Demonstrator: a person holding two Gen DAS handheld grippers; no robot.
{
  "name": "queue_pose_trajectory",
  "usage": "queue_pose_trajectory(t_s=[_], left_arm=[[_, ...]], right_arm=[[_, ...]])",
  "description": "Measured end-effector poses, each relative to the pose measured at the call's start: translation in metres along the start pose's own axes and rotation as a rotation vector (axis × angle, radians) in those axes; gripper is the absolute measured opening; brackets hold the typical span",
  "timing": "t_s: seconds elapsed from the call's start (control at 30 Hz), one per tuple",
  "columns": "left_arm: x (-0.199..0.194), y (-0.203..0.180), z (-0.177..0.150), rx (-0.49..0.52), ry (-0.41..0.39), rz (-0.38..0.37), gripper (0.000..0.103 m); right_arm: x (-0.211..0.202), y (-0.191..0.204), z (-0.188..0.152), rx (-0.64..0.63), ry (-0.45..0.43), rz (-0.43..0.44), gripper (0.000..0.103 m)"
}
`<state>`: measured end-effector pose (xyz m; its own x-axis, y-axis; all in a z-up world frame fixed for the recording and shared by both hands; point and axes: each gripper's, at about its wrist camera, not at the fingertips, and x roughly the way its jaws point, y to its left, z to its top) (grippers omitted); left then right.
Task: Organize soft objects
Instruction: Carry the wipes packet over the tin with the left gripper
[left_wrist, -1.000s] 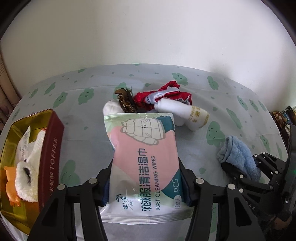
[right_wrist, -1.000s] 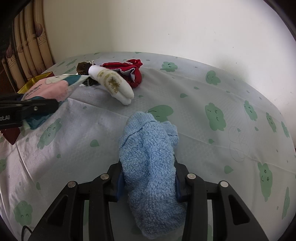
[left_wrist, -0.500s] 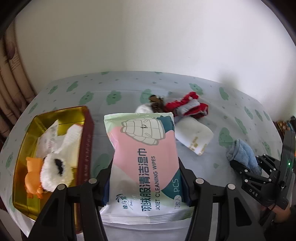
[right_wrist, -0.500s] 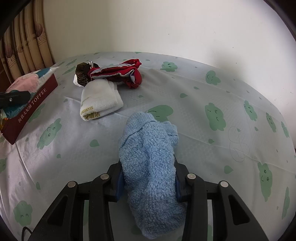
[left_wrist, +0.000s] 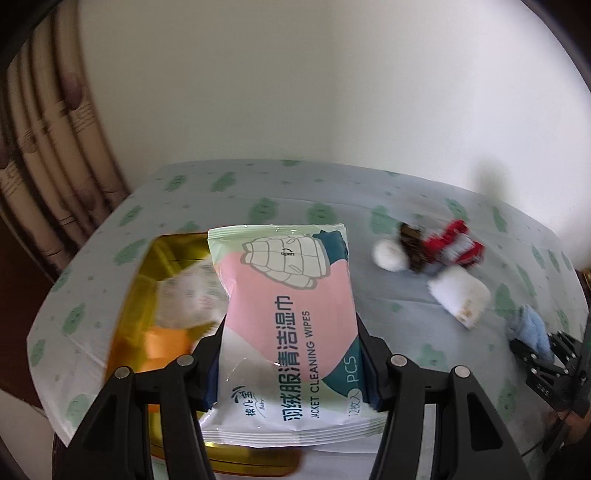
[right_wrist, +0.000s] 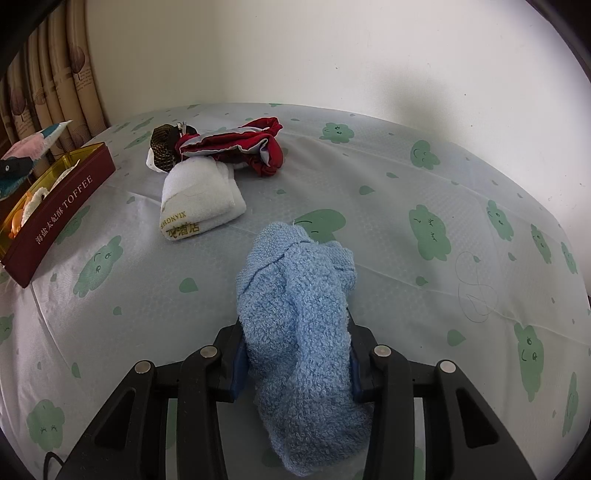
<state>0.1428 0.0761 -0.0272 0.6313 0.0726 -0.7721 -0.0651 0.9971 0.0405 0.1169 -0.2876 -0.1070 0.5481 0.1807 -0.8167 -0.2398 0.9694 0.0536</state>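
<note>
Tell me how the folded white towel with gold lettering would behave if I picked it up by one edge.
The folded white towel with gold lettering would probably unfold and droop, since it is soft layered cloth lying loosely on the tablecloth. It looks light and unlikely to slip: the similar blue terry cloth sags limply from the right gripper.

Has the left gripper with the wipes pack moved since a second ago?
Yes. The left gripper, shut on the wipes pack, has swung left: earlier the pack sat in front of the white towel; now it overlaps the toffee tin.
</note>
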Motion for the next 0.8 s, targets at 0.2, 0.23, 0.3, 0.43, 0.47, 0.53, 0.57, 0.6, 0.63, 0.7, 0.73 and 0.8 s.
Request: queue_pose_trajectory(t_s=[0.2, 0.23, 0.3, 0.43, 0.47, 0.53, 0.57, 0.6, 0.63, 0.7, 0.73, 0.8], left_arm=[[0.002, 0.036, 0.006, -0.058, 0.001, 0.046, 0.059], [0.003, 0.041, 0.007, -0.064, 0.002, 0.048, 0.059], [0.005, 0.051, 0.009, -0.074, 0.005, 0.068, 0.058], [0.012, 0.064, 0.012, -0.081, 0.014, 0.084, 0.059], [0.015, 0.067, 0.013, -0.081, 0.024, 0.079, 0.059], [0.020, 0.073, 0.014, -0.092, 0.034, 0.079, 0.059], [0.024, 0.075, 0.015, -0.091, 0.042, 0.078, 0.059], [0.026, 0.078, 0.017, -0.097, 0.041, 0.077, 0.059], [0.028, 0.081, 0.017, -0.102, 0.040, 0.077, 0.059], [0.034, 0.086, 0.019, -0.101, 0.057, 0.077, 0.059], [0.036, 0.087, 0.019, -0.105, 0.062, 0.075, 0.059], [0.043, 0.093, 0.019, -0.115, 0.077, 0.058, 0.059]], right_arm=[[0.001, 0.000, 0.000, 0.000, 0.001, -0.003, 0.039], [0.000, 0.000, 0.000, -0.001, 0.001, -0.003, 0.039], [0.000, 0.000, 0.000, -0.001, 0.001, -0.003, 0.039], [0.000, 0.000, 0.000, -0.002, 0.000, -0.003, 0.040], [0.001, 0.000, 0.000, -0.001, 0.000, -0.003, 0.040], [0.000, 0.000, -0.001, -0.002, 0.000, -0.003, 0.040], [0.000, 0.001, -0.001, -0.003, 0.000, -0.003, 0.040], [0.000, 0.000, -0.001, -0.003, 0.000, -0.004, 0.040], [0.000, 0.000, -0.001, -0.002, 0.000, -0.003, 0.040], [0.000, 0.000, -0.001, -0.002, 0.000, -0.003, 0.040], [0.000, 0.000, -0.001, -0.002, 0.000, -0.003, 0.040], [0.000, 0.000, -0.001, -0.002, 0.000, -0.003, 0.040]])
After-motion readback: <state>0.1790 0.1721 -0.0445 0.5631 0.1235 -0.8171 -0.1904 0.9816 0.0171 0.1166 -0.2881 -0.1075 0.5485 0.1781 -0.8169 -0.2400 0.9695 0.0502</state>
